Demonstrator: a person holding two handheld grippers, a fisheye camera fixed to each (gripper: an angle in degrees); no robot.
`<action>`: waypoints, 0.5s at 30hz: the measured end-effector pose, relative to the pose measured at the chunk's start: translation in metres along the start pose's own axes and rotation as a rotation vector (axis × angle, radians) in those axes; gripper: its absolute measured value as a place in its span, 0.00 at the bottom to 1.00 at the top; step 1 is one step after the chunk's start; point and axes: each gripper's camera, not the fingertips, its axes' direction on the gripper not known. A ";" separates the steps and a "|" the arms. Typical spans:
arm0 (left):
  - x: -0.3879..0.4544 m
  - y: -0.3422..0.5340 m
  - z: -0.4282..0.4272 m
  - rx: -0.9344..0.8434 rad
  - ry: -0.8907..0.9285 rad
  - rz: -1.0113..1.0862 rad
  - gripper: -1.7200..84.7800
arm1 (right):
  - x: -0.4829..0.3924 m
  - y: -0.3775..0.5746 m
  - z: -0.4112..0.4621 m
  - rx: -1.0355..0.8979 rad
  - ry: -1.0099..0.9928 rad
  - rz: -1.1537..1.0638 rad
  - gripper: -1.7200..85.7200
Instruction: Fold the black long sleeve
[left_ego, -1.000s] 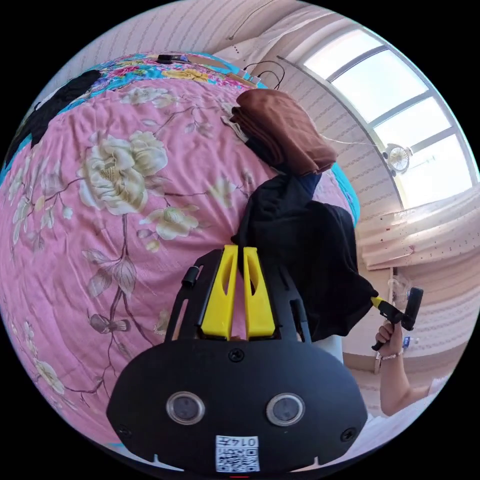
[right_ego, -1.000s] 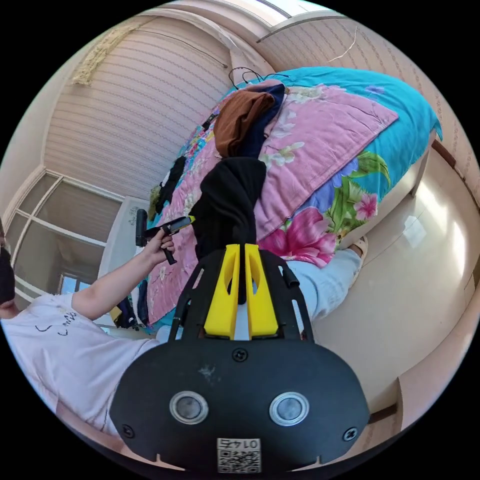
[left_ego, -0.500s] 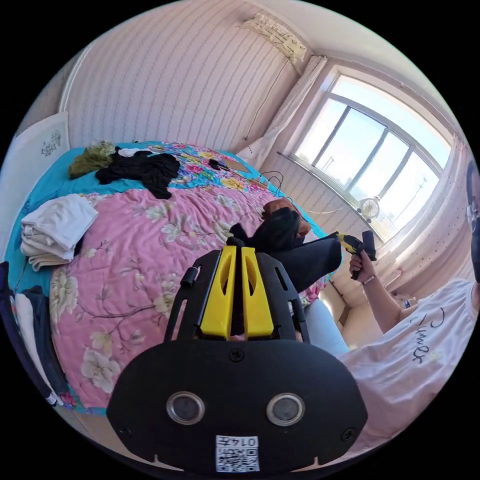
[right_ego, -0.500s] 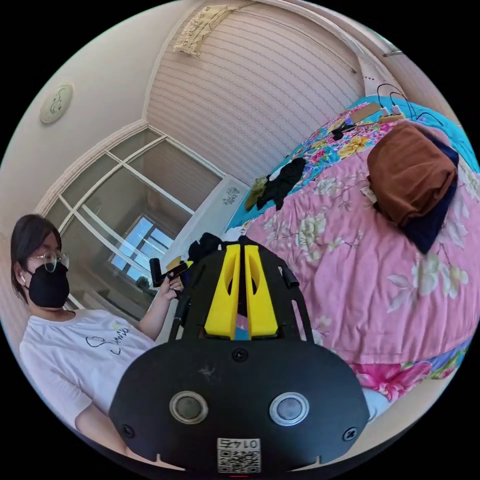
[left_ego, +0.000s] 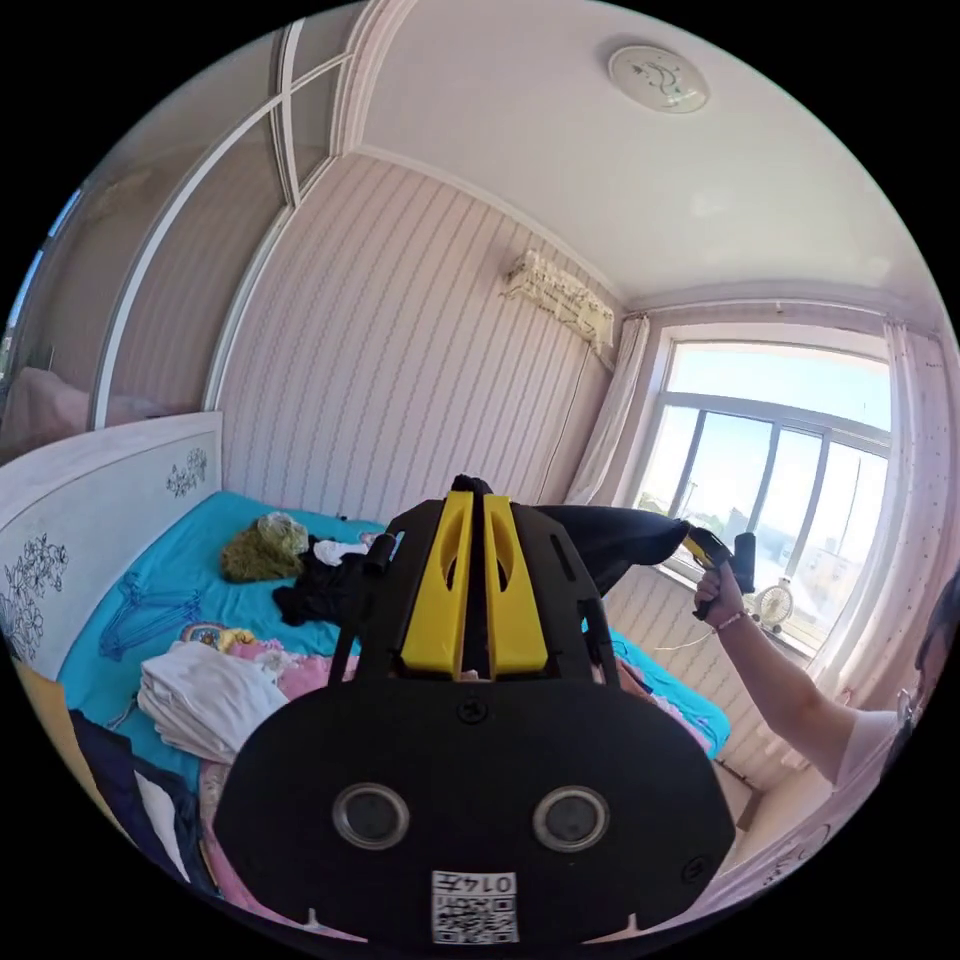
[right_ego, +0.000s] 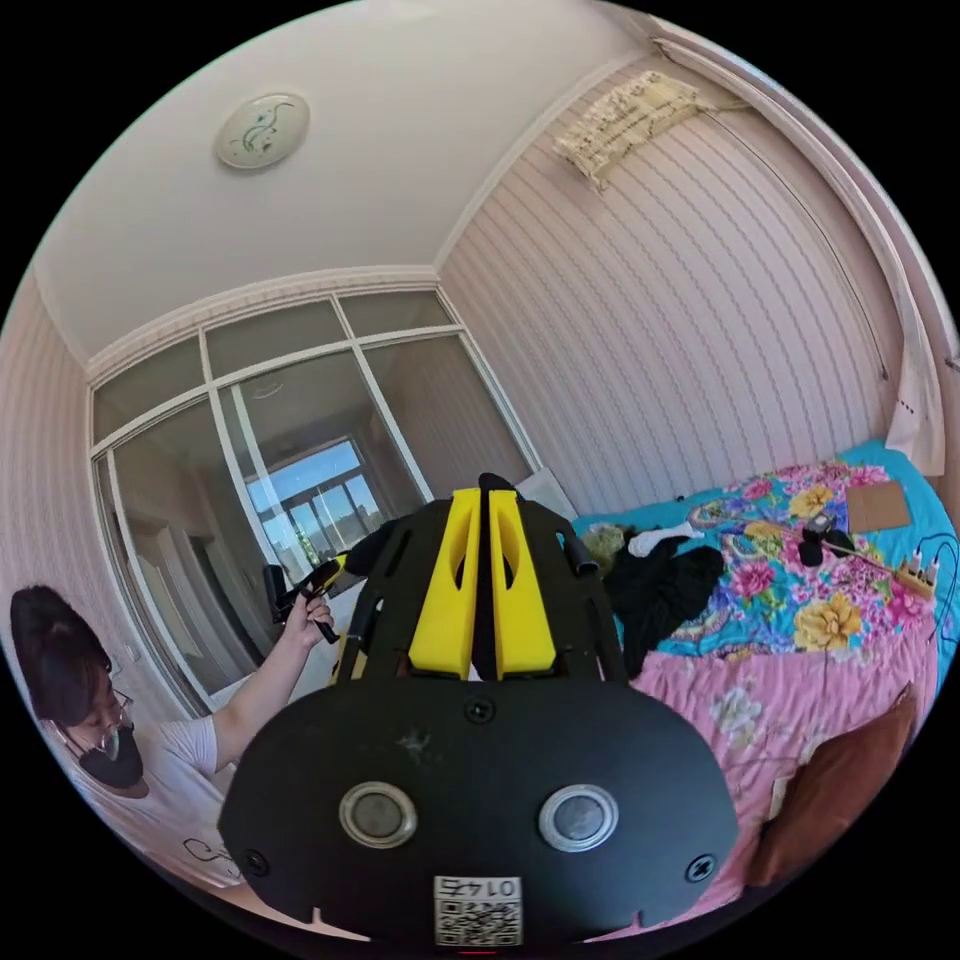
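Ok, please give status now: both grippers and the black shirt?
Left hand-held gripper shut on black long-sleeve shirt. Right hand-held gripper shut on it too. Shirt stretched between them, in the air.

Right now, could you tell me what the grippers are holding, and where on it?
Both hold the black long sleeve, raised and stretched between them: the left gripper and right gripper each pinch an end; which part cannot be told.

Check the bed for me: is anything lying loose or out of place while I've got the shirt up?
Yes: a black garment and an olive one lie crumpled and unfolded near the headboard, unlike the folded white stack. The black long sleeve hangs stretched between the left gripper and right gripper.
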 end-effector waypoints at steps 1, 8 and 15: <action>0.000 0.000 -0.005 0.001 0.004 0.011 0.01 | -0.004 0.000 -0.001 0.004 -0.005 -0.015 0.03; -0.044 0.142 -0.030 -0.275 0.087 -0.040 0.01 | 0.040 0.156 -0.013 -0.260 0.060 0.035 0.03; -0.105 0.426 -0.023 -0.850 0.019 -0.505 0.01 | 0.166 0.480 -0.036 -0.624 0.181 0.679 0.03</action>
